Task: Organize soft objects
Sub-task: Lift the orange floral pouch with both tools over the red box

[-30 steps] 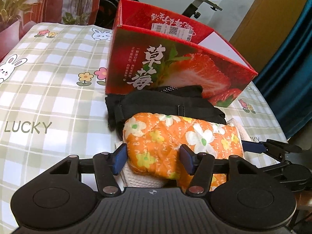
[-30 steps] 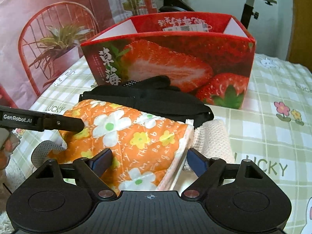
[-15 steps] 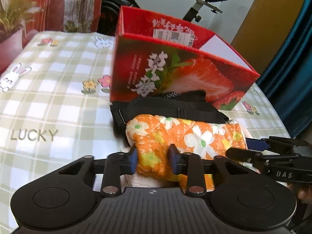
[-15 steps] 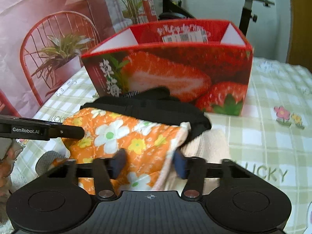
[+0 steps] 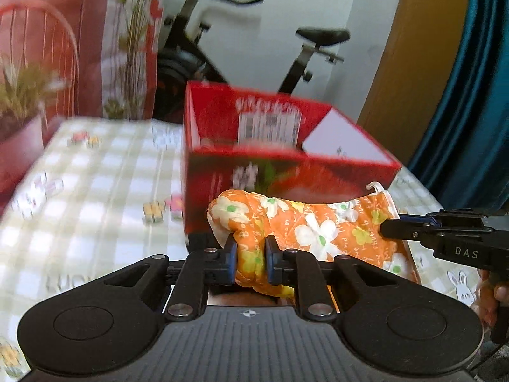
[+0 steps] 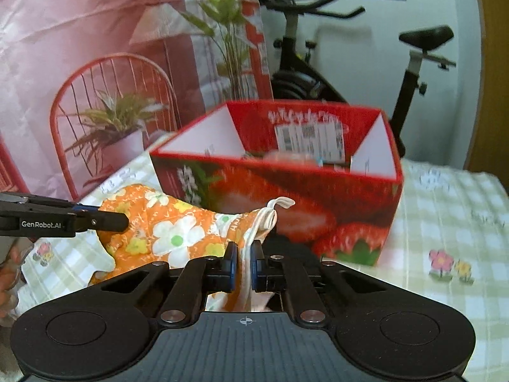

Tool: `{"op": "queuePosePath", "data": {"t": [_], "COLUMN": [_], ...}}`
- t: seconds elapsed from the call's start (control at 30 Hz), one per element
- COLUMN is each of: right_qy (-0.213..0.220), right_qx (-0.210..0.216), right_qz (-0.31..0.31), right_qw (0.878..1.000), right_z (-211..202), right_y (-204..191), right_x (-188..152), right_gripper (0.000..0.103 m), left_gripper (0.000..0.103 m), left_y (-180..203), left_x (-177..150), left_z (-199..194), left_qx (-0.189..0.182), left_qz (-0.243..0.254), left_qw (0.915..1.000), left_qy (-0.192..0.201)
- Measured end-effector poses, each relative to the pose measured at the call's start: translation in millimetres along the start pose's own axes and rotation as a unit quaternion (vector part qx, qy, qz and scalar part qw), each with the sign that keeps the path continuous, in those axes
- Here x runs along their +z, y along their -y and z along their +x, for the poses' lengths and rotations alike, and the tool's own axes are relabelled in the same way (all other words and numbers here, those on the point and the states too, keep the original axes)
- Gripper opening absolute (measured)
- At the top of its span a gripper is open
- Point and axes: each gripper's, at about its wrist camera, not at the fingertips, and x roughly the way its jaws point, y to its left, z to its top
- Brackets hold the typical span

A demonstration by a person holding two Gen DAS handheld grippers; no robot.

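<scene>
An orange floral mitt (image 5: 318,222) with a white loop hangs in the air in front of the red strawberry box (image 5: 286,165), stretched between both grippers. My left gripper (image 5: 250,259) pinches the mitt's left end; its jaws are still closing, with the cloth squeezed between the pads. My right gripper (image 6: 243,265) is shut on the mitt's (image 6: 178,232) white-edged right end, just under the loop. Each gripper's fingers show side-on in the other's view. The open box (image 6: 286,191) stands right behind the mitt.
A black fabric item (image 6: 292,248) lies on the checked tablecloth (image 5: 95,207) against the box's front. Behind the table stand an exercise bike (image 6: 413,73), a printed backdrop with a red chair and plants (image 6: 111,121), and a blue curtain (image 5: 470,111) on the right.
Both grippers have shut on the mitt's two ends and lifted it off the black item and the white cloth beneath. Both views have risen and now look over the box's rim.
</scene>
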Motion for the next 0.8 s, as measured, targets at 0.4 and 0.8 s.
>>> {"op": "queuePosePath", "data": {"t": [0.4,0.8], "right_qy": [0.067,0.093], "right_qx": [-0.001,-0.068], "right_qz": [-0.059,-0.122], "right_qw": [0.996,0.986], "right_z": [4,68], "right_y": [6,32], "right_x": [89,143], "right_gripper": [0.008,0.008], "left_gripper": [0.018,0.018], "left_y": [17,27], "left_x": [88,140], "left_z": [-5,73], "left_qx": [0.0,0.041], "left_qz": [0.045,0.079], "left_qw": [0.9942,0.9884], "left_qy": [0.098,0.123]}}
